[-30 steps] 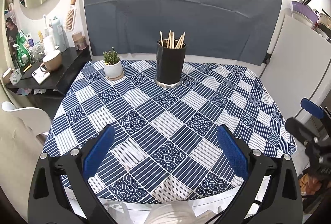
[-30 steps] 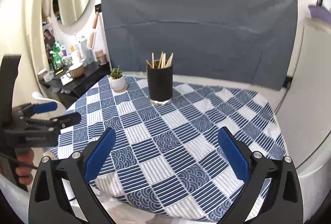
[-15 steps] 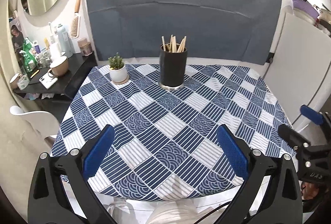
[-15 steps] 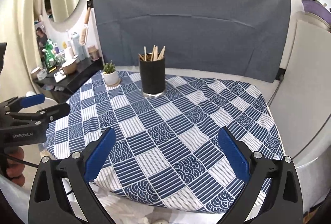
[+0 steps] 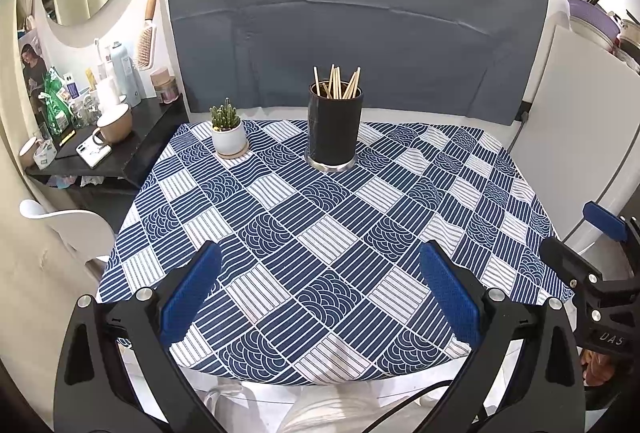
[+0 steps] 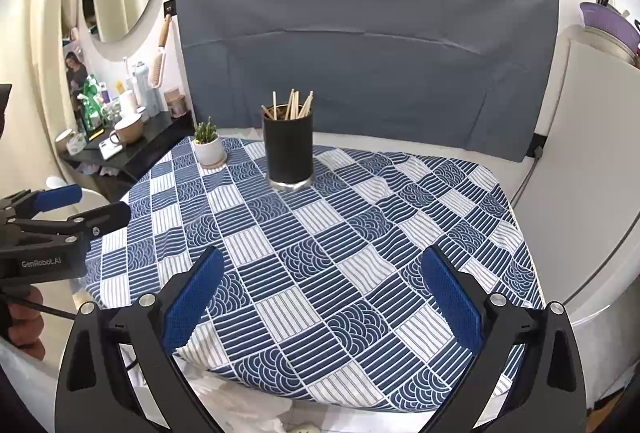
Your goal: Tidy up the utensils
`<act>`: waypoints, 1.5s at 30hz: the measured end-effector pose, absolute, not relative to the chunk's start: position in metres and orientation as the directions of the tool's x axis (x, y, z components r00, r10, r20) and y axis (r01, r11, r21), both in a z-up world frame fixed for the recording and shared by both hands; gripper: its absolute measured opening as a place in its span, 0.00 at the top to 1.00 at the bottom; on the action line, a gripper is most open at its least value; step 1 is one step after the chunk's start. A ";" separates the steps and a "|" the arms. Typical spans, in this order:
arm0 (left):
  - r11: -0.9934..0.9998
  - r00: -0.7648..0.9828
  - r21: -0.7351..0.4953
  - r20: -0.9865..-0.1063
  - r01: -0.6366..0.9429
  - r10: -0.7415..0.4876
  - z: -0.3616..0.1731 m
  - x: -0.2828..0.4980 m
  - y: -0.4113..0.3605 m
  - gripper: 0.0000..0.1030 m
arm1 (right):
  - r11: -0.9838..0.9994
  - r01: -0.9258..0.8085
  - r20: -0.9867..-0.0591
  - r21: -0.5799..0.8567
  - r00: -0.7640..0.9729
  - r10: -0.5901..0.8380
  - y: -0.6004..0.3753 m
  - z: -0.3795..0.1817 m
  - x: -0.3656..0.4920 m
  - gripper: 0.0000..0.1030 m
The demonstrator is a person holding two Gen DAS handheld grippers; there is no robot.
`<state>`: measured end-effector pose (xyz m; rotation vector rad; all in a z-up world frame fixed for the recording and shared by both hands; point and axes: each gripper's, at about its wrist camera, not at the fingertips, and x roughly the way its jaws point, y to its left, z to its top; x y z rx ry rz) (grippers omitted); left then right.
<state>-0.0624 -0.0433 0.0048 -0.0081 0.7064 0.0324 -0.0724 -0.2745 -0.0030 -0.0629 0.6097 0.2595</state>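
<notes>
Both grippers have drawn back from the table — left gripper [image 5: 320, 289] and right gripper [image 6: 320, 289] gape empty. Chopsticks [image 5: 338, 83] stand in the black holder [image 5: 334, 127], mid-table: light, stiff, probably slippery — pinch the upper shafts.

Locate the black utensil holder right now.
The black utensil holder stands upright at the far middle of the checked tablecloth, just right of the small potted plant in both wrist views, with wooden sticks inside.

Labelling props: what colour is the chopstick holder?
Black holder with a silver base, clearest in left wrist view.
</notes>
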 end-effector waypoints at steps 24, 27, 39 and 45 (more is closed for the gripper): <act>0.999 0.752 0.016 -0.658 -0.031 0.034 0.003 -0.064 -0.044 0.06 | 0.959 -0.284 -0.570 -0.011 0.789 0.227 -0.267 -0.002 -0.074 0.08; 0.999 0.750 0.016 -0.660 -0.031 0.033 0.002 -0.064 -0.043 0.06 | 0.956 -0.292 -0.568 -0.009 0.789 0.236 -0.266 -0.002 -0.074 0.08; 0.999 0.752 0.031 -0.657 -0.034 0.047 0.004 -0.063 -0.041 0.06 | 0.954 -0.301 -0.575 -0.006 0.781 0.243 -0.262 -0.004 -0.072 0.08; 0.999 0.749 0.032 -0.661 -0.037 0.049 0.005 -0.061 -0.042 0.06 | 0.951 -0.308 -0.580 -0.001 0.775 0.250 -0.262 -0.005 -0.069 0.08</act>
